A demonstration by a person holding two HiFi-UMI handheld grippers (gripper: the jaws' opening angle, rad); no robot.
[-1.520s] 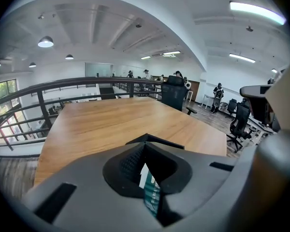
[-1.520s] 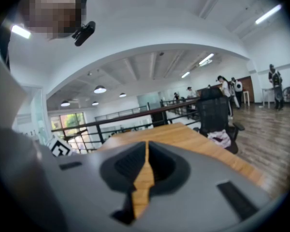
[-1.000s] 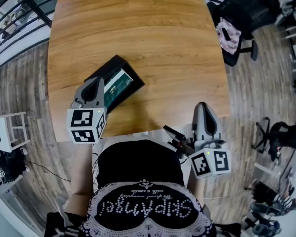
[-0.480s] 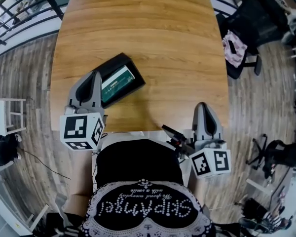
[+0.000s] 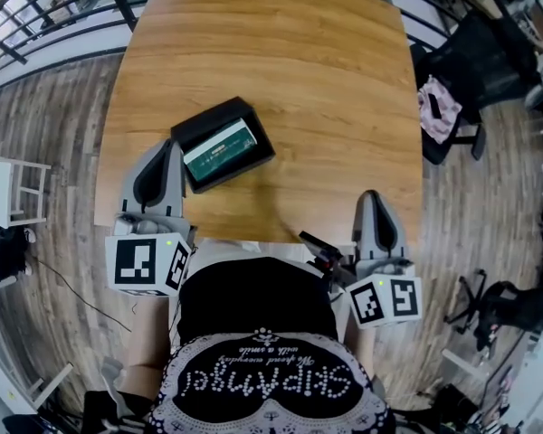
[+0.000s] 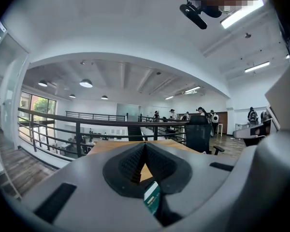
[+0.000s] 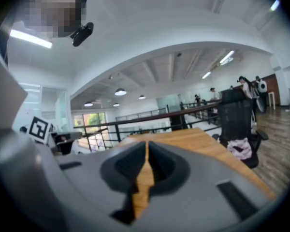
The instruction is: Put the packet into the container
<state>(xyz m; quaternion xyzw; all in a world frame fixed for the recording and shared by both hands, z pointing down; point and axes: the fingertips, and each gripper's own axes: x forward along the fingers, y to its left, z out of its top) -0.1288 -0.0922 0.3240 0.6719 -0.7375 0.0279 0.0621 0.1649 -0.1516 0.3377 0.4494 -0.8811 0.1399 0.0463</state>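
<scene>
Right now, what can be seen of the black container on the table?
The container is a shallow, rectangular, open-topped black box; its material is hard to tell. It rests flat on the wooden table, on the person's left side, turned at an angle to the table edge. A green and white packet lies inside it. The left gripper, jaws together, points at its near-left side; whether they touch cannot be told.

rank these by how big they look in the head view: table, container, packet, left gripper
1. table
2. left gripper and container: they look about alike, and the gripper is nearer the camera, so I won't rank them
3. packet, lying inside the container
</scene>
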